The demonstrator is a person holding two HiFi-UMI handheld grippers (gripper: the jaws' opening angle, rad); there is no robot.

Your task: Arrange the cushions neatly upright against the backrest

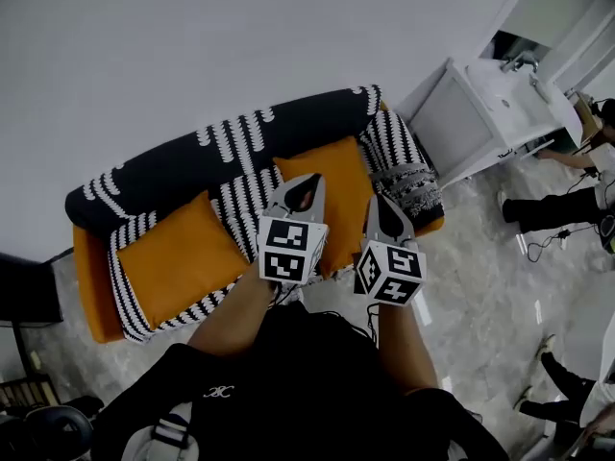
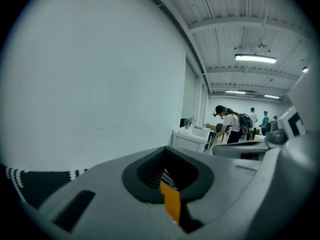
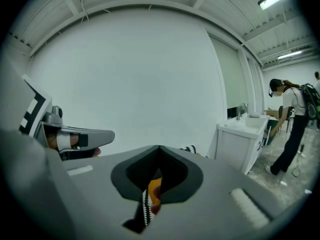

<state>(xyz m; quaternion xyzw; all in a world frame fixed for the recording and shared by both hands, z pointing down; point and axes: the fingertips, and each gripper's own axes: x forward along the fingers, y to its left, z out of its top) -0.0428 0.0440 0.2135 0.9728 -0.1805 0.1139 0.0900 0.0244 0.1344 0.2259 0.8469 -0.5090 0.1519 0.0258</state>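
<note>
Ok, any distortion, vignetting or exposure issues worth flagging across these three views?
Head view: dim, mild wide-angle bend, sofa sharp. Left gripper view: heavy fisheye, black corners, ceiling light blown out. Right gripper view: same fisheye and dark corners, wall evenly lit.

Two orange cushions (image 1: 178, 257) (image 1: 333, 188), one sofa (image 1: 91, 291), two claws (image 1: 309, 179) (image 1: 379, 200)

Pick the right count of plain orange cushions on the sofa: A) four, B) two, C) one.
B: the head view shows the left orange cushion at one end of the sofa and the middle orange cushion near its centre; no other plain orange cushion shows.
</note>
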